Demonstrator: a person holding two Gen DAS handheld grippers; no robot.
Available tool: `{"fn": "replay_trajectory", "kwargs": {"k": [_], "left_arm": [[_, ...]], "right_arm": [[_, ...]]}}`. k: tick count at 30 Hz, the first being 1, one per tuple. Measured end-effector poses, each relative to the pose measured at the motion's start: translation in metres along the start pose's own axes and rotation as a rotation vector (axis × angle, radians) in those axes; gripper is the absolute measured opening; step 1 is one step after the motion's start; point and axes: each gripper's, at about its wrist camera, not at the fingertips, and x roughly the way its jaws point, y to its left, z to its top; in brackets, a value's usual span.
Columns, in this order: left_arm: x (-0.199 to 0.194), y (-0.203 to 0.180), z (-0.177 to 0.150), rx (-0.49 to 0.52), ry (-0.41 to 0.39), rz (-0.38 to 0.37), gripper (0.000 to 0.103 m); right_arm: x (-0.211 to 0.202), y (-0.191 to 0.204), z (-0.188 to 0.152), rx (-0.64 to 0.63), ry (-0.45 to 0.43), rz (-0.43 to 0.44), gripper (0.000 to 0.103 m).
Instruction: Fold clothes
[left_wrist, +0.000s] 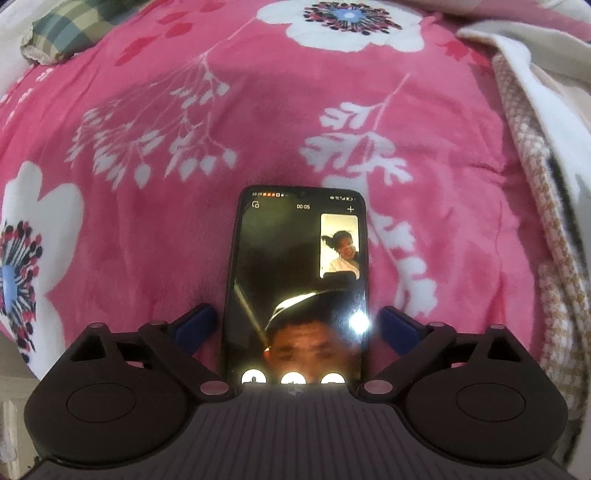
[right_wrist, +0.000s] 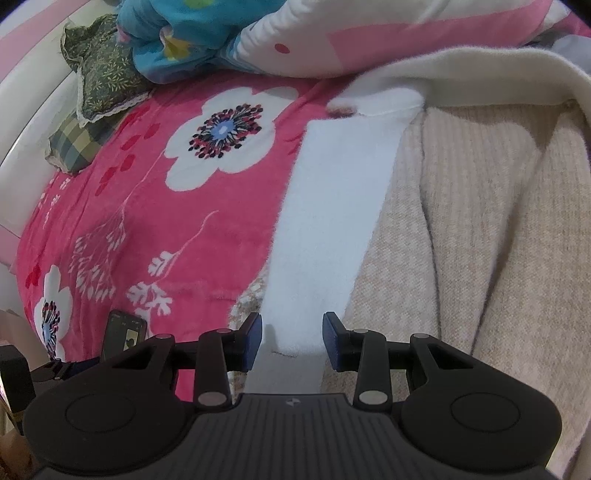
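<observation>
A beige knitted garment with a white fleecy lining band lies on the right of a pink flowered blanket. My right gripper is open, its blue pads either side of the white band's near end. In the left wrist view my left gripper is open with a black phone lying between its fingers on the blanket. The garment's checked edge shows at the right. The phone and left gripper show at lower left in the right wrist view.
A checked cushion and a green floral cushion lie at the blanket's far left. A blue patterned cloth and a white-pink quilt are piled at the far side.
</observation>
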Motion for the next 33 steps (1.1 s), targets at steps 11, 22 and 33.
{"fn": "replay_trajectory", "kwargs": {"k": [11, 22, 33], "left_arm": [[0.003, 0.005, 0.008, 0.014, 0.028, -0.034, 0.080], [-0.014, 0.005, -0.001, -0.020, -0.072, -0.002, 0.076], [-0.029, 0.019, 0.028, -0.061, -0.184, 0.024, 0.076]], "right_arm": [[-0.001, 0.003, 0.001, -0.005, -0.023, 0.007, 0.038], [-0.005, 0.004, 0.002, -0.021, -0.050, -0.011, 0.038], [-0.005, 0.010, 0.003, -0.042, -0.059, -0.007, 0.038]]}}
